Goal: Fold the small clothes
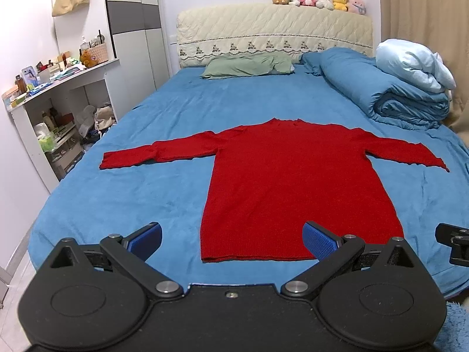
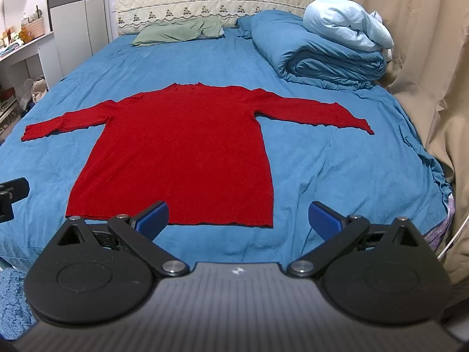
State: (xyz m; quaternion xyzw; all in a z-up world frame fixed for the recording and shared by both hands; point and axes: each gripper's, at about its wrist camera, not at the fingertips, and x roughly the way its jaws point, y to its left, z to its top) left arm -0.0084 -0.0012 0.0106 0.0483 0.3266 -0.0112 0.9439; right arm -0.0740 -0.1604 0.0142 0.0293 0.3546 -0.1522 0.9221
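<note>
A red long-sleeved sweater (image 1: 293,182) lies flat on the blue bed sheet (image 1: 146,193), both sleeves spread out sideways, hem toward me. It also shows in the right wrist view (image 2: 181,146). My left gripper (image 1: 231,239) is open and empty, held above the bed's near edge in front of the hem's left half. My right gripper (image 2: 239,220) is open and empty, in front of the hem's right corner. Its edge shows at the far right of the left wrist view (image 1: 454,240).
A rolled blue duvet (image 1: 387,94) with a pale blue cover on top lies at the bed's far right. A green pillow (image 1: 246,66) lies by the headboard. A cluttered white shelf unit (image 1: 58,102) stands left of the bed; beige curtains (image 2: 425,88) hang on the right.
</note>
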